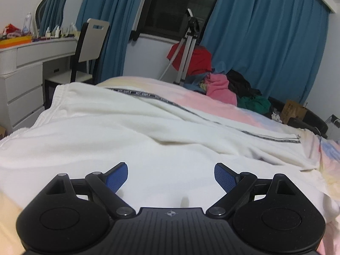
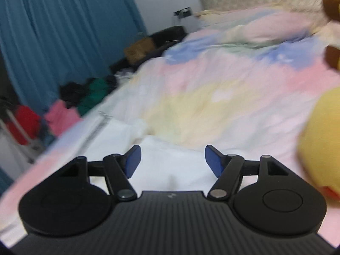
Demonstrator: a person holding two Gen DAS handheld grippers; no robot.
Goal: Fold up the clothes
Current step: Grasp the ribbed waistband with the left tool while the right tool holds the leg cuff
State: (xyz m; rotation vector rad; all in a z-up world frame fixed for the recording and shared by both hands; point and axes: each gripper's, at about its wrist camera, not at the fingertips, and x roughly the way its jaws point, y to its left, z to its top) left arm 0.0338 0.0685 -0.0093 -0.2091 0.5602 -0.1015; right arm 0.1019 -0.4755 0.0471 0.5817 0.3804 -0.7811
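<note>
White trousers with a dark lettered side stripe lie spread across the pastel bedspread. My left gripper hovers low over the white cloth, open, with nothing between its blue pads. In the blurred right wrist view, the white trousers lie just ahead of my right gripper, which is open and empty above the cloth. The pastel bedspread stretches beyond it.
A pile of clothes in red, pink, black and green sits past the bed's far edge by blue curtains. A white dresser and chair stand left. A yellow plush toy lies at the right, a brown one farther back.
</note>
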